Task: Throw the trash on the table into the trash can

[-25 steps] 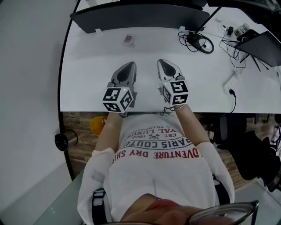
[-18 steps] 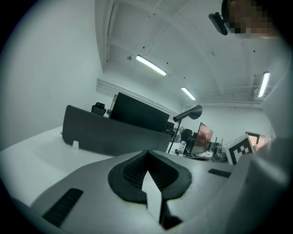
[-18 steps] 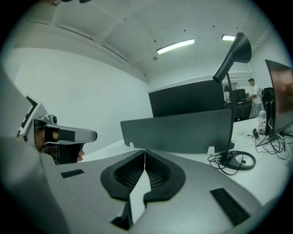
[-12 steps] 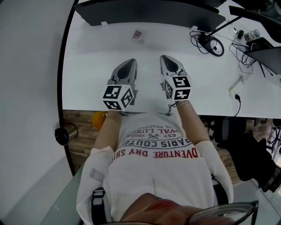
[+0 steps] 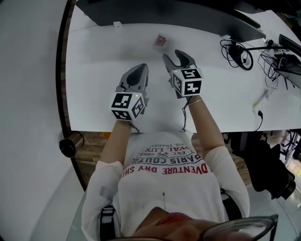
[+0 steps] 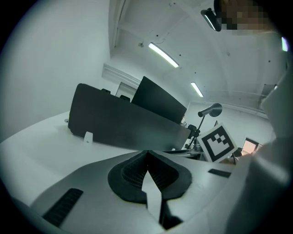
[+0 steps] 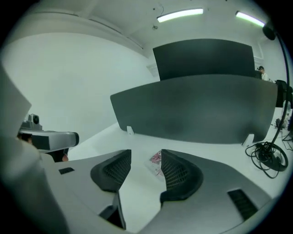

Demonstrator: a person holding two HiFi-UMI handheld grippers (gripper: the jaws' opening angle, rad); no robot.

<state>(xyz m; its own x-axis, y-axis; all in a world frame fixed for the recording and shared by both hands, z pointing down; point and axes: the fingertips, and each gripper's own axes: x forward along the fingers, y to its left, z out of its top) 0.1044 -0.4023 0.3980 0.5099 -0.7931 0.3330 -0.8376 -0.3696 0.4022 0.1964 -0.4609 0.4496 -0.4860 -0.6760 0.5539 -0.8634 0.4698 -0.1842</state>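
The white table [image 5: 94,61] ends at a dark panel [image 5: 155,12]; the wrapper [image 5: 160,42] lies flat just ahead of the right claw [image 5: 175,57], whose jaws have just been opening and stand apart, empty, while the left claw [image 5: 139,70] beside it is closed on nothing. The wrapper sits off-centre, toward the right jaw, so that jaw may land on it or shove it away, and thin film could slip the pinch.
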